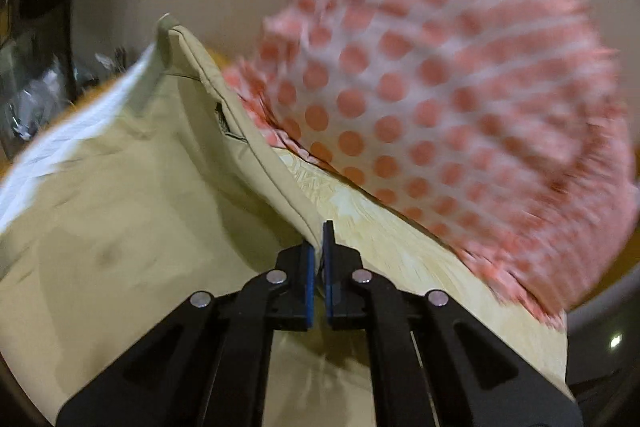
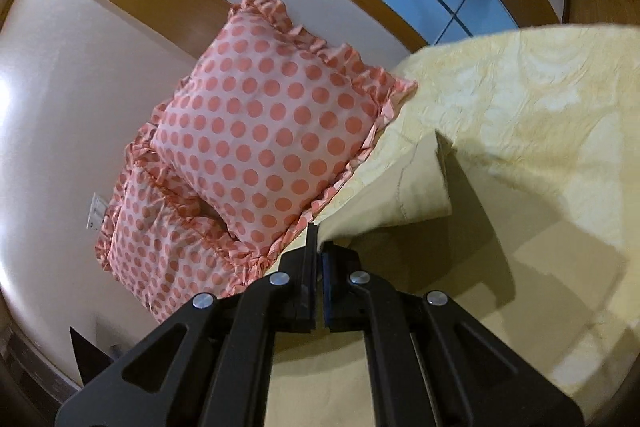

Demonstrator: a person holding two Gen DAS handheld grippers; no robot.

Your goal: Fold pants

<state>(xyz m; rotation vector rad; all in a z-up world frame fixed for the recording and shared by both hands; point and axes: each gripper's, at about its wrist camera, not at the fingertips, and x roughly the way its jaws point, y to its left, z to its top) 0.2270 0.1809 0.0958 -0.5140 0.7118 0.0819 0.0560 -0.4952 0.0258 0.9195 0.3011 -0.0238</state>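
yellow bedspread [image 2: 540, 99] under polka-dot pillows [image 2: 264, 131] | left tool [image 1: 318, 247] pinches pants [image 1: 120, 211] | right tool [image 2: 318, 247] pinches pants

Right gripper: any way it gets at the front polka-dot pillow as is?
Probably not yet. The right gripper has its jaws shut on the beige pants, so it is occupied. The polka-dot pillow lies just ahead with nothing in between; releasing the pants would free it.

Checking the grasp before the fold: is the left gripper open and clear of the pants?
No: the left gripper is shut on a folded edge of the beige pants, pinched between its blue pads.
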